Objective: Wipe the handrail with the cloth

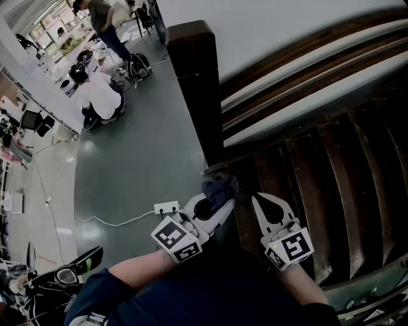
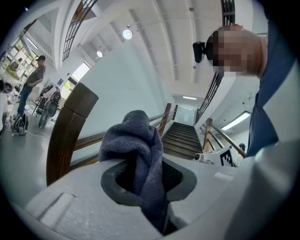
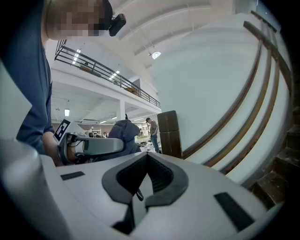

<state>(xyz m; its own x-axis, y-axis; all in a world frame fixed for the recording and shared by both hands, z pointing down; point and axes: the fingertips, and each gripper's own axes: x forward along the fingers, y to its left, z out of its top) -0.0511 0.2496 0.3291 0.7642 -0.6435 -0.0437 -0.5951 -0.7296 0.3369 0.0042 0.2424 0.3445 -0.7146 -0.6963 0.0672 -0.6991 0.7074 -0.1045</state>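
Gripping a bunched blue-grey cloth (image 1: 220, 186), the left claw (image 1: 220, 205) is clenched on it. In the left gripper view the fabric wads up out of the dark pad opening and trails down between the jaws. The right claw (image 1: 260, 204) is clenched too, jaws together with nothing in them. It hangs just beside the left one, over the dark wooden steps (image 1: 331, 191).

Both claws point towards the base of the dark post (image 1: 194, 83), and the cloth lies near the post's foot in the head view. From the post, the handrail (image 1: 299, 54) runs up along a white panel, with more brown bands below it. The cloth looks apart from the rail, though whether it touches any wood beneath it cannot be told.

Left of the post lies a grey floor (image 1: 140, 146) with a white power strip (image 1: 166, 207) and its cable. Farther off, one person (image 1: 99, 95) crouches and another (image 1: 102, 19) stands.
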